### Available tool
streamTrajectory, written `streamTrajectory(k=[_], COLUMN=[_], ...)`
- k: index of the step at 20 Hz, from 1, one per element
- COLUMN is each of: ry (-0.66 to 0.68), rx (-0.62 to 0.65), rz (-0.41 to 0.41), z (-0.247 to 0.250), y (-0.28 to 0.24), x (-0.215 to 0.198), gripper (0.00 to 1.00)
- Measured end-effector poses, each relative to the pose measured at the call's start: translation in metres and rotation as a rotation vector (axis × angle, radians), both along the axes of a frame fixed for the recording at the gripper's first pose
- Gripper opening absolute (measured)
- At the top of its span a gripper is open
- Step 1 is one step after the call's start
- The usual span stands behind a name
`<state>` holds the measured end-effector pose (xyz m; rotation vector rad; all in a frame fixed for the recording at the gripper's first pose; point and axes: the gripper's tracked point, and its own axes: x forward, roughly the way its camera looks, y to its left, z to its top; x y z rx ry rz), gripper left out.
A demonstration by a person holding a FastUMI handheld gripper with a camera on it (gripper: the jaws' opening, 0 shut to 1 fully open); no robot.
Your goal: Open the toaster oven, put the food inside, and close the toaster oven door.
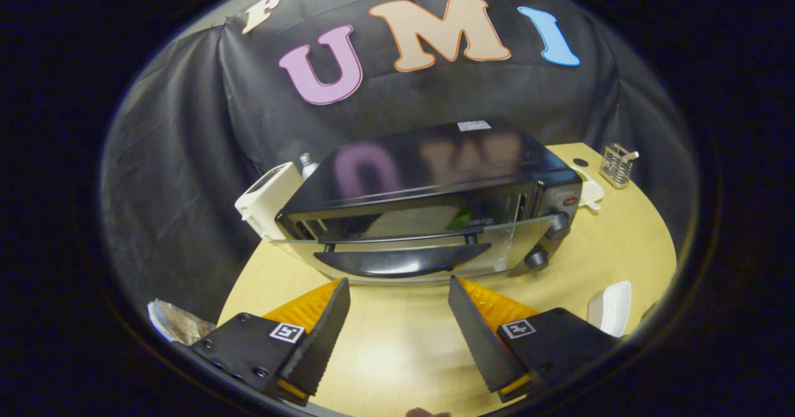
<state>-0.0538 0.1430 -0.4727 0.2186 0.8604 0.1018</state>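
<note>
Two fingers of hand-held gripper (399, 293) spread wide, grasping nothing, bare pale wooden tabletop (397, 355) between them. Left to right beyond: one white box (268, 198), one black toaster oven (428, 199) with glass door (410, 249) ajar, two knobs, one wire holder (616, 165), one white dish (612, 308).

One toaster oven (428, 199) stands on the one wooden surface (596, 261), its one glass door (410, 249) part way open, with one handle (400, 260) and two knobs (546, 240) on its front. One white appliance (268, 199) sits beside it, one wire holder (617, 165) stands further off, and one white dish (612, 308) lies near the edge. One pair of tongs (399, 289) with two fingers, spread apart, holds nothing.
</note>
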Motion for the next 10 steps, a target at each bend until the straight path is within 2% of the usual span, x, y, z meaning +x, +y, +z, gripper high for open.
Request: streamTrajectory(k=[4, 10], ry=[-0.027, -0.042], rx=[-0.009, -0.022], rz=[-0.031, -0.007], z=[0.001, 0.007], y=[-0.009, -0.006], x=[0.028, 0.024], gripper=[0.99, 1.0])
